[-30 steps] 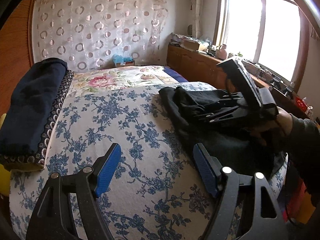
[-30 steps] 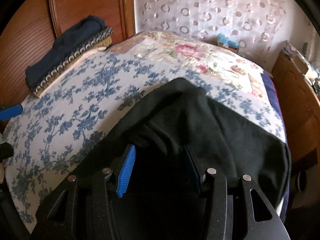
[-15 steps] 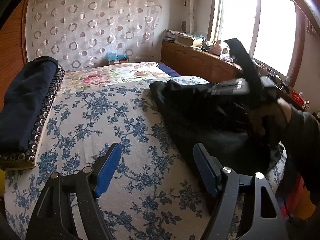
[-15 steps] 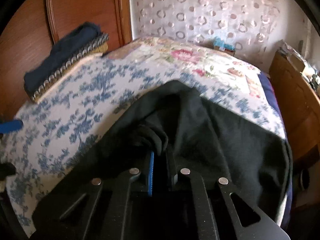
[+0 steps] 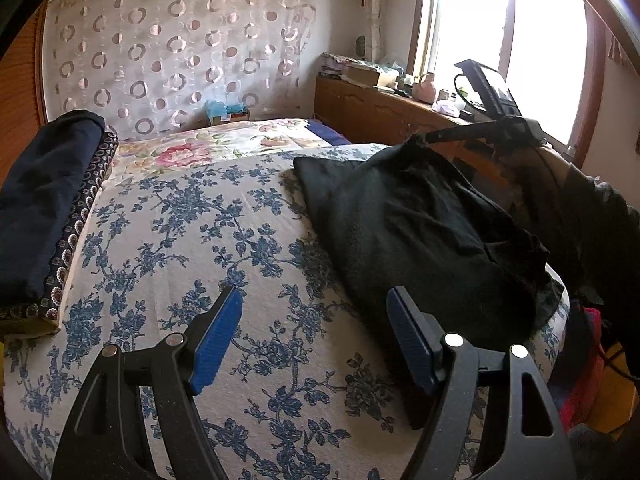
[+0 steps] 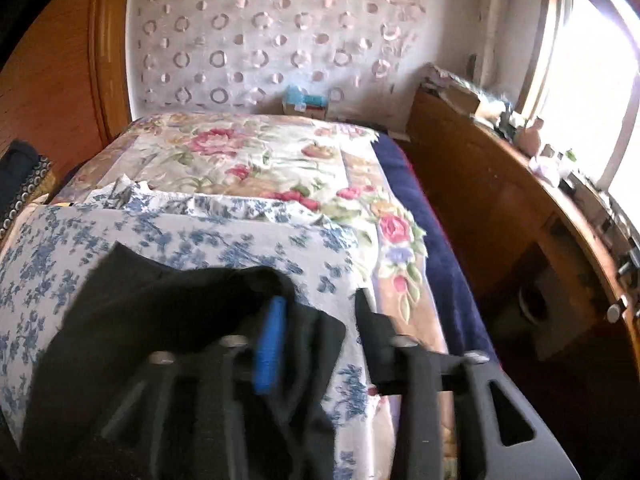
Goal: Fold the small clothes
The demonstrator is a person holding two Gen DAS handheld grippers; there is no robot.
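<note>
left gripper (image 5: 312, 336): held apart over bedspread (image 5: 192, 248) | right gripper (image 6: 316, 324): opening, garment (image 6: 160, 304) seemingly released, view blurred

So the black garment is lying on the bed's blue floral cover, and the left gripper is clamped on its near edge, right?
Not quite. The black garment does lie on the blue floral cover, but the left gripper isn't clamped on it. The left wrist view shows its jaws wide apart, with only the cover between them; the garment lies beside the right-hand finger.

Right hand-held gripper (image 6: 316, 340) motion-blurred, black garment (image 6: 160, 320) cut off below, windowsill clutter (image 5: 400, 76) indistinct
</note>
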